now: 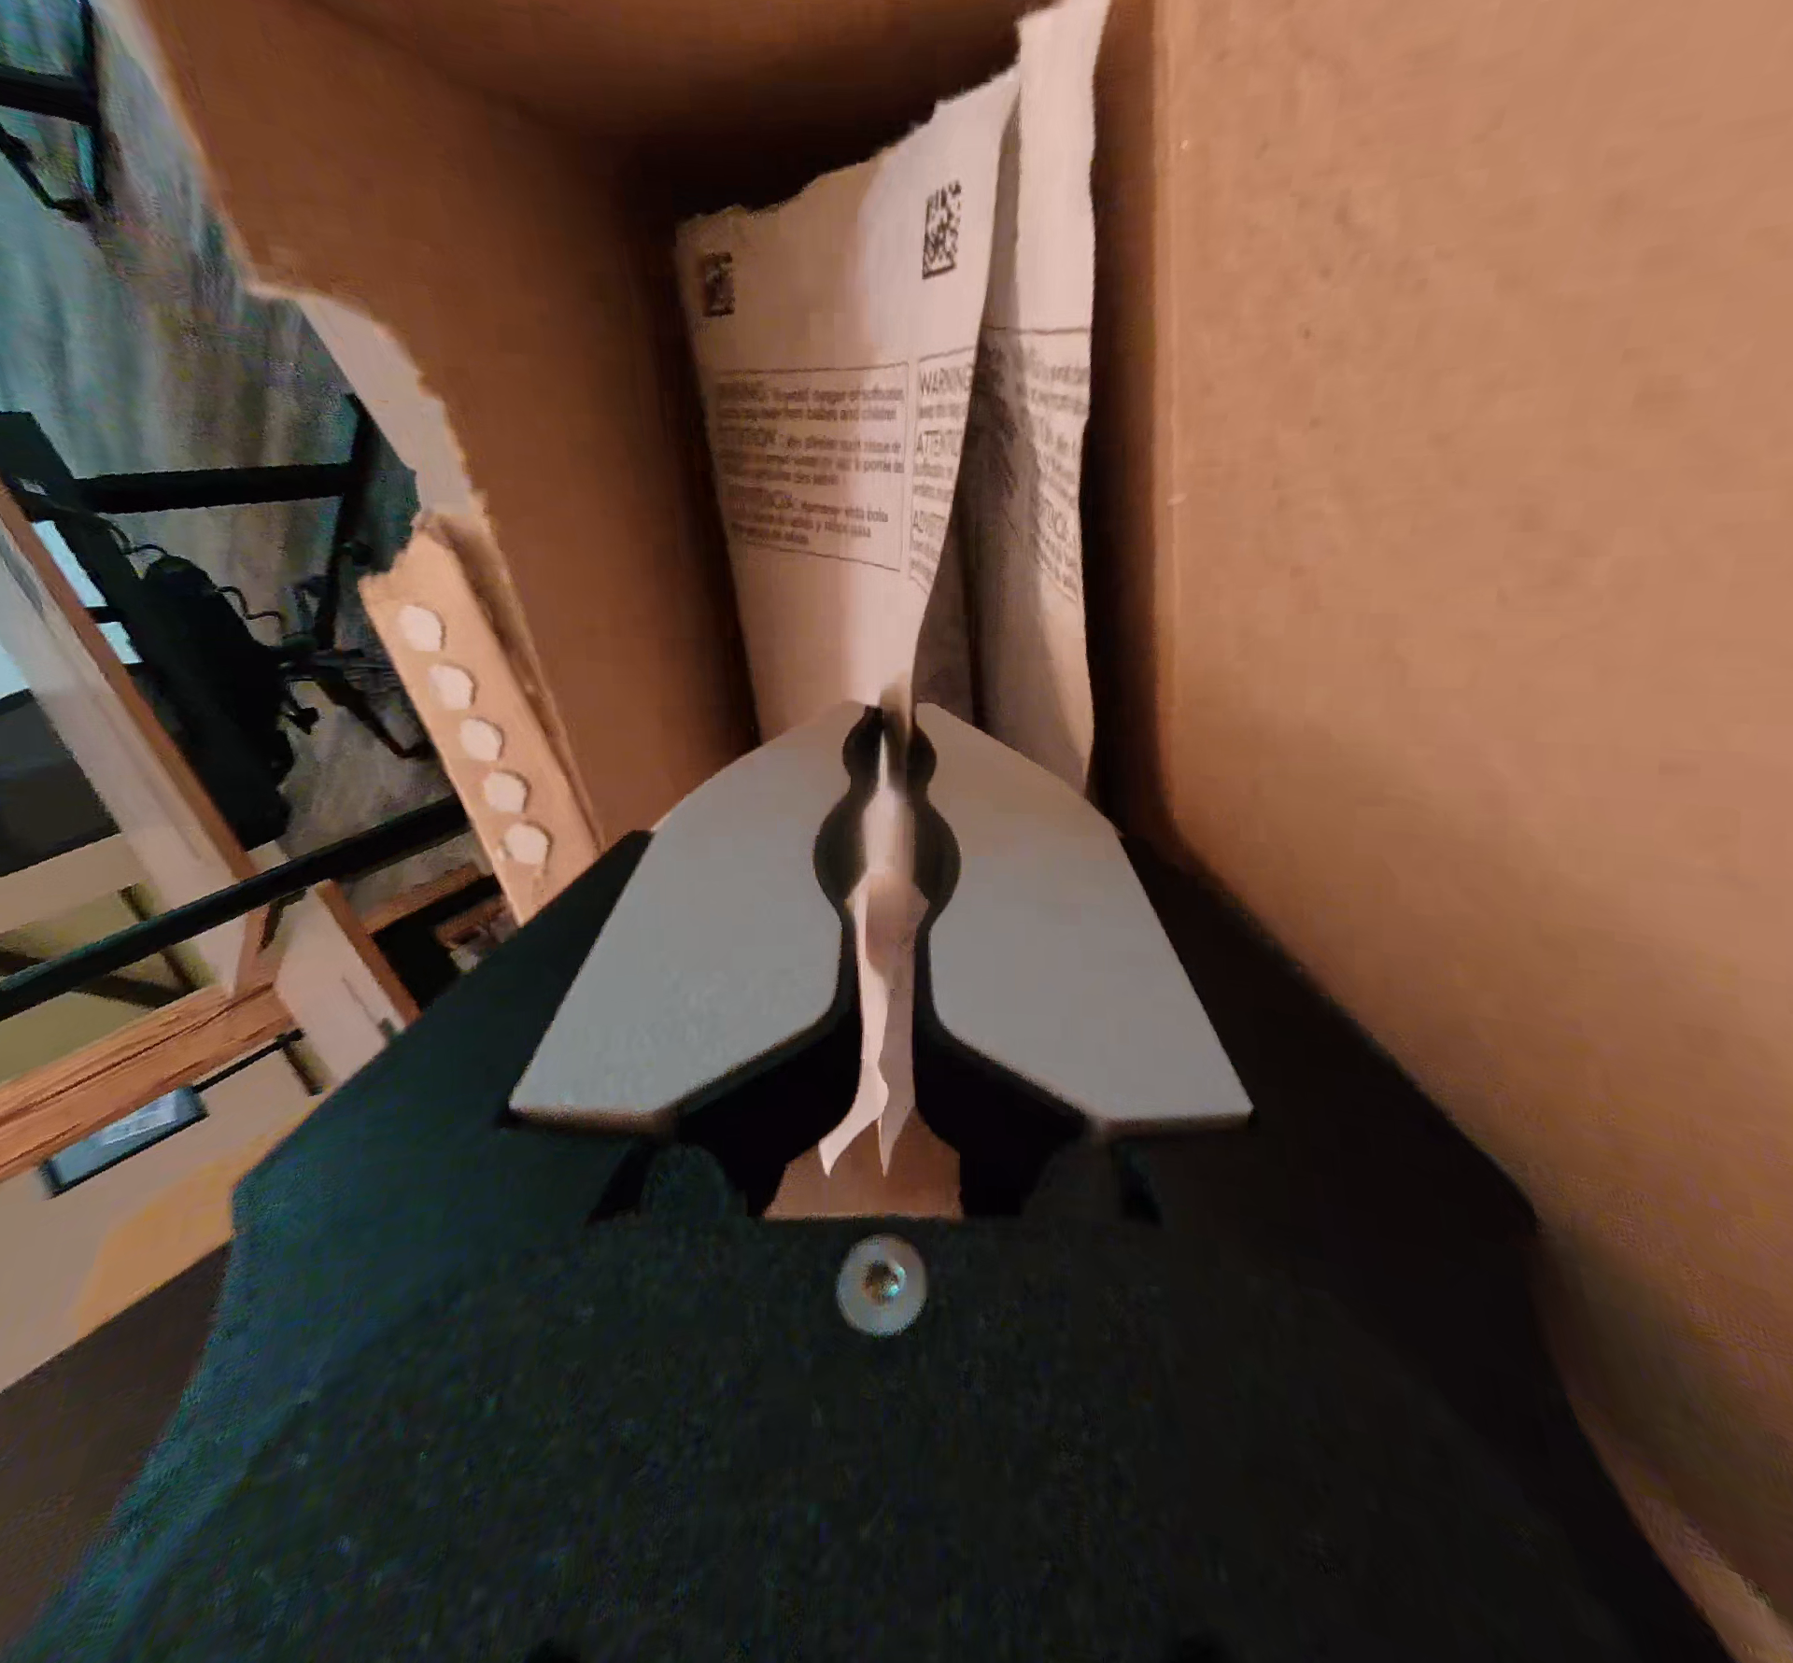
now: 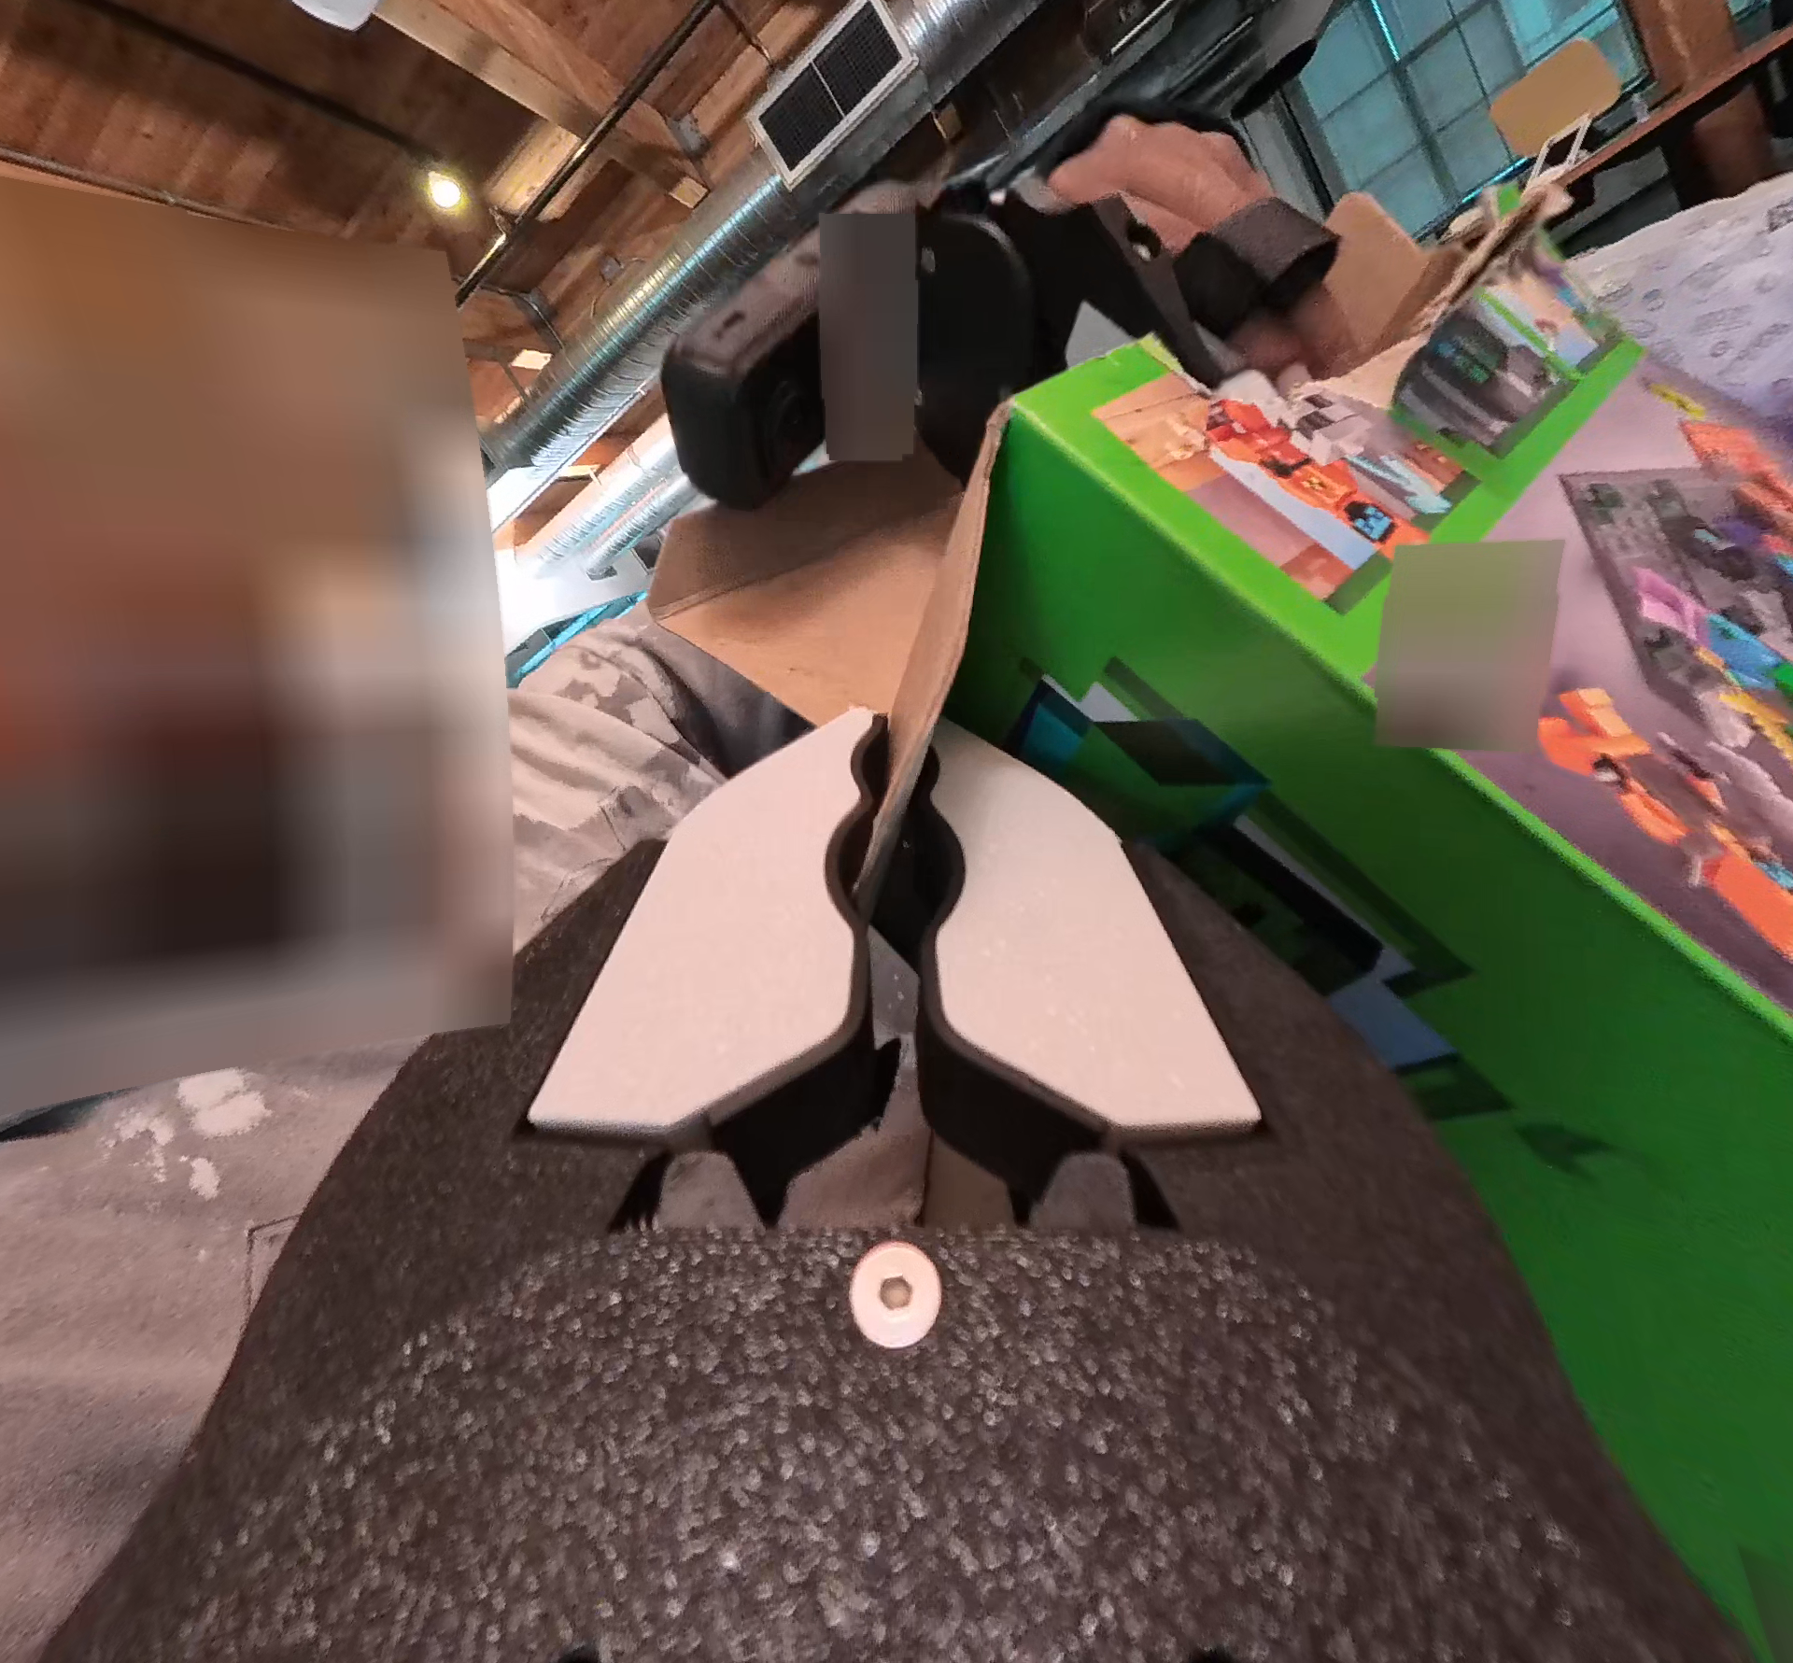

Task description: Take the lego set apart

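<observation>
Left tool (image 1: 888, 724) clamped on the near edge of a white paper bag (image 1: 834, 452) lying lengthwise ahead, centre frame, deep inside the box (image 1: 1455, 549); right tool (image 2: 897, 743) pinched on its brown flap (image 2: 946, 569).

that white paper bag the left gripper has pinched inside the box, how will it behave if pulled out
The paper bag likely flops: its pinched edge crumples between the left gripper jaws. Its torn top suggests it rips easily. It probably slides freely along the smooth cardboard box wall.
</observation>
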The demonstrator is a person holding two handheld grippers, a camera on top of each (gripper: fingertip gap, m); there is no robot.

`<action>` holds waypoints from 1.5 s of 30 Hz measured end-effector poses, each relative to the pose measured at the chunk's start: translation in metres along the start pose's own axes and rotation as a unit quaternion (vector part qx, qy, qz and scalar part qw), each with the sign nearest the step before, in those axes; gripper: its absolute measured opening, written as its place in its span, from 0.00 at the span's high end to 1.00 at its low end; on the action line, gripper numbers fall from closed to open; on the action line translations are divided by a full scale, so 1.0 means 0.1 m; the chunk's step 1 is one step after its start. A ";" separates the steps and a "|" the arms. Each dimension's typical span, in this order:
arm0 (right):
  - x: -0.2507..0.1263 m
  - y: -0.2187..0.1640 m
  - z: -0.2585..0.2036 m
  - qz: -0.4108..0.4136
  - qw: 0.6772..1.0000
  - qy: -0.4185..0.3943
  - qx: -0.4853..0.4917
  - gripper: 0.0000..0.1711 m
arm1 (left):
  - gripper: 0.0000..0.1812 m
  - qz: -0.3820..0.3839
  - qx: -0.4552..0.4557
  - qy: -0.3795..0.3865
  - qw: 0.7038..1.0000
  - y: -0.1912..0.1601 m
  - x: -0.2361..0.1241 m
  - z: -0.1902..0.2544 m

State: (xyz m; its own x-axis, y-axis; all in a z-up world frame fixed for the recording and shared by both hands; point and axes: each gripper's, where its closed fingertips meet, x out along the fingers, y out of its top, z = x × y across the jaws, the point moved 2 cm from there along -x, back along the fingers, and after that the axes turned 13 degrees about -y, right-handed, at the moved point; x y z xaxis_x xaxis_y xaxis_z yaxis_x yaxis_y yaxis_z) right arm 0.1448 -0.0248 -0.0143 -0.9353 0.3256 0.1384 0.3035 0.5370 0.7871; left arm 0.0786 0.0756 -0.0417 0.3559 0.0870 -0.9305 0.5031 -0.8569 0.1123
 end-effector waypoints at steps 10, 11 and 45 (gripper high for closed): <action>-0.10 -0.38 -0.03 -0.060 0.996 -0.045 -0.050 0.99 | 0.95 0.069 -0.059 0.043 0.995 -0.07 -0.43 0.37; -0.09 -0.43 -0.02 -0.072 0.994 -0.056 -0.064 0.99 | 0.95 0.068 -0.060 0.045 0.995 -0.08 -0.42 0.44; -0.10 -0.37 1.01 -0.180 0.804 -0.468 -0.320 1.00 | 0.98 0.154 -0.287 0.131 0.936 -0.67 0.76 1.72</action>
State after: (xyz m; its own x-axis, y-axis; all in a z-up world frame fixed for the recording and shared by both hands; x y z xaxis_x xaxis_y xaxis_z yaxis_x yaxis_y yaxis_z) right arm 0.1616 0.0309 -0.1056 -0.3038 0.8426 -0.4447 -0.3915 0.3151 0.8645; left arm -0.0636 0.0524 -0.1798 0.6967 0.0666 -0.7143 0.6587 -0.4537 0.6002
